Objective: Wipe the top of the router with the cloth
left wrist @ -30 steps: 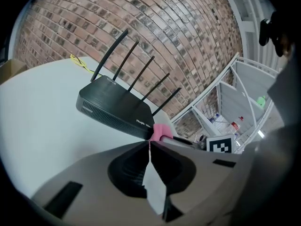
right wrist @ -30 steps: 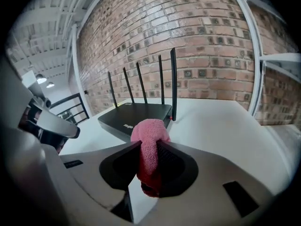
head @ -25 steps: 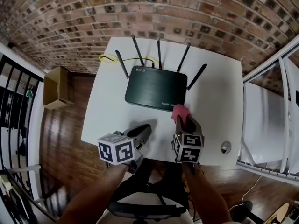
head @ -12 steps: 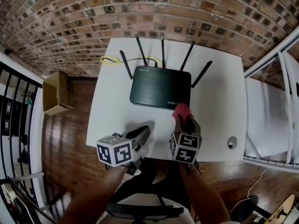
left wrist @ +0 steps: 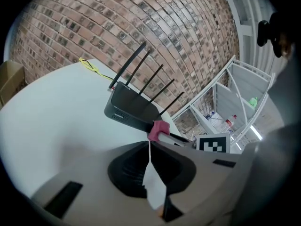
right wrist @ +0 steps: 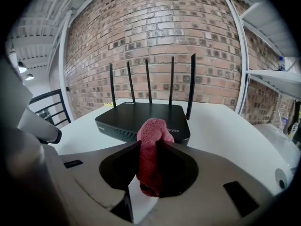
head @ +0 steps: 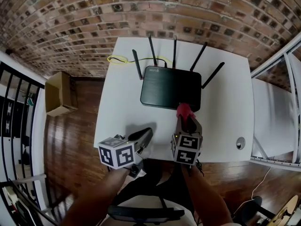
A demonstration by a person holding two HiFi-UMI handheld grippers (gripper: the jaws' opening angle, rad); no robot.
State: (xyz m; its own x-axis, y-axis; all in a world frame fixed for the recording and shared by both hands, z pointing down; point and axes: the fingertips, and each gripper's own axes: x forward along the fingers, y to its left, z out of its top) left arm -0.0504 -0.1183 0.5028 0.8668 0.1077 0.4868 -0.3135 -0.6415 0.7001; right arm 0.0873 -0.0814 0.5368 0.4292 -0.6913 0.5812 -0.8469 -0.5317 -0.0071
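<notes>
Head view: the router (head: 171,87) sits upper centre on the white table (head: 117,112), its top seemingly unwiped. Just below it the right gripper (head: 186,121) has its jaws clamped on the red cloth (head: 183,110), probably just short of the near edge. The left gripper (head: 145,135), lower left, is closed and empty. All the wiping remains. The antennas (head: 153,50) stand behind, and a yellow cable (head: 117,59) and a round disc (head: 241,143) lie aside.

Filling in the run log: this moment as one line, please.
right gripper: shut on cloth | left gripper: shut, empty | cloth: at router's front edge, contact unclear | router: on table
</notes>
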